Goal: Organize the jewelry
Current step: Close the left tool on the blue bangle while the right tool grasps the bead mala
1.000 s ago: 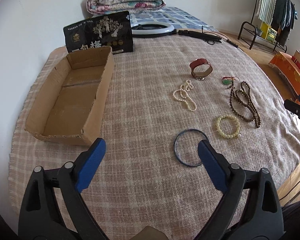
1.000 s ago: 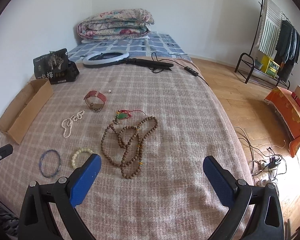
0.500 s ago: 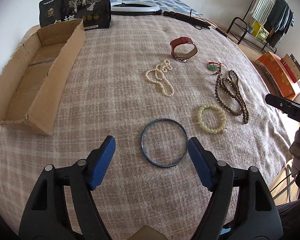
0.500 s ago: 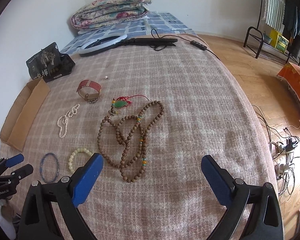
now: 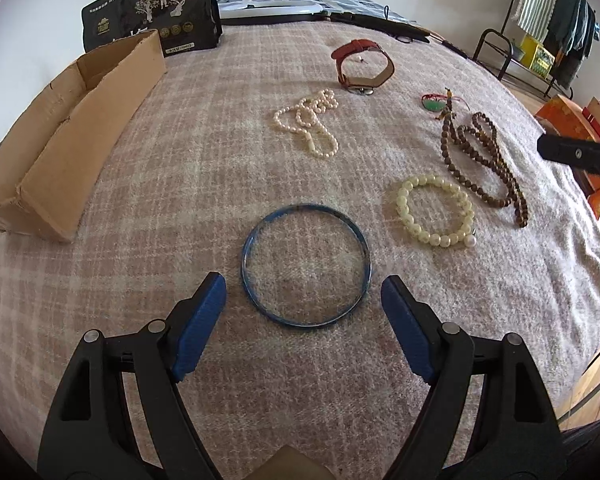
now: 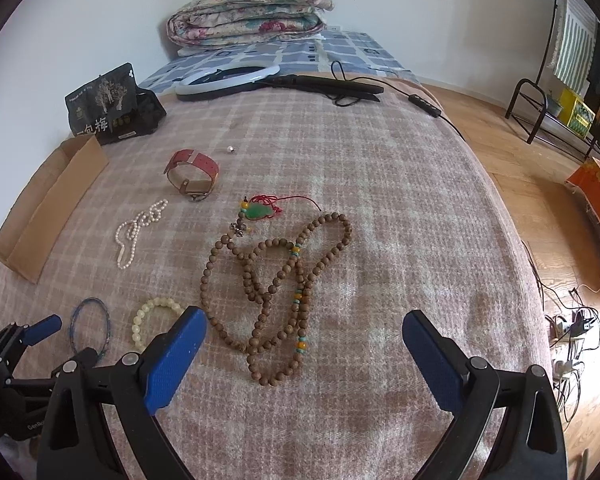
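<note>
A blue bangle (image 5: 306,265) lies flat on the plaid blanket, just ahead of my open left gripper (image 5: 303,294), whose blue pads flank its near edge without touching. A pale bead bracelet (image 5: 435,215), a pearl strand (image 5: 310,122), a red-strap watch (image 5: 363,65), a green pendant (image 5: 434,102) and brown prayer beads (image 5: 482,160) lie beyond. My right gripper (image 6: 305,332) is open and empty, hovering over the near end of the prayer beads (image 6: 278,292). The bangle also shows in the right wrist view (image 6: 91,330).
An open cardboard tray (image 5: 70,128) lies at the left, with a black pouch (image 5: 152,8) behind it. A ring light (image 6: 228,80) with its cable and folded quilts (image 6: 248,16) sit at the far end. The bed edge drops to wooden floor (image 6: 540,184) on the right.
My left gripper has moved forward and down toward the blue bangle, which now sits between its open pads. My right gripper has moved closer over the prayer beads.
</note>
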Tool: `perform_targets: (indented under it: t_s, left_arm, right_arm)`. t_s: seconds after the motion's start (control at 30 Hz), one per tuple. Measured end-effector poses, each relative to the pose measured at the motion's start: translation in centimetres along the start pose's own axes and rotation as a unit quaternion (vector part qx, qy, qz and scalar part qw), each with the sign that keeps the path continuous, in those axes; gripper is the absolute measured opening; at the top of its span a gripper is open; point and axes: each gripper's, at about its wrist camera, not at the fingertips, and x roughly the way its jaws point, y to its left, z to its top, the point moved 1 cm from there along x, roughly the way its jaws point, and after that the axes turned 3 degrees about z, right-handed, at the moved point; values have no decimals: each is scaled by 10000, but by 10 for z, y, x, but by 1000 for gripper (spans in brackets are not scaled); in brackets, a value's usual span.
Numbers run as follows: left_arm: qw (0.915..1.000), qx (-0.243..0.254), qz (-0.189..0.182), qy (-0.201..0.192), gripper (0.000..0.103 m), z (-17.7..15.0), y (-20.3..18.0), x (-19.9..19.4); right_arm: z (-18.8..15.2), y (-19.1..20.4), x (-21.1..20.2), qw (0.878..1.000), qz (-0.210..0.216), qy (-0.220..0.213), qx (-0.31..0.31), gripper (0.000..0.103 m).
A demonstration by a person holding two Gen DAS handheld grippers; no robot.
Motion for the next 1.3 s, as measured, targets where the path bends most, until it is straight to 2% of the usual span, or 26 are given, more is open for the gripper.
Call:
perform_targets:
  t_s: [0.2, 0.3, 0.57, 0.83, 0.93, 1.17, 1.3]
  left_arm:
    - [9994, 17, 273, -213, 82, 0, -3, 3]
    - [9993, -192, 276, -157, 90, 3, 4, 7]
    - [9992, -391, 22, 114, 101, 11, 11, 20]
    - [9990, -389, -102, 209, 103, 13, 13, 24]
    - [9993, -312, -39, 226, 103, 12, 11, 25]
    - [9993, -279, -43, 240, 103, 13, 9, 27]
    - [9993, -282, -64, 244, 103, 13, 10, 26]
  right_arm:
    - [2, -5, 8, 9995, 234, 60, 201, 100]
    - [1, -9, 14, 9991, 258, 117, 312, 100]
    - [2, -4, 36, 9970, 502, 430, 414, 102]
    - [8, 5, 66, 9938, 532, 825, 526, 102]
    - [13, 5, 71, 9907, 733, 845, 779, 102]
    - [25, 18, 90, 9901, 586, 1114, 626, 102]
    - [24, 28, 98, 9906, 349, 1292, 275, 103]
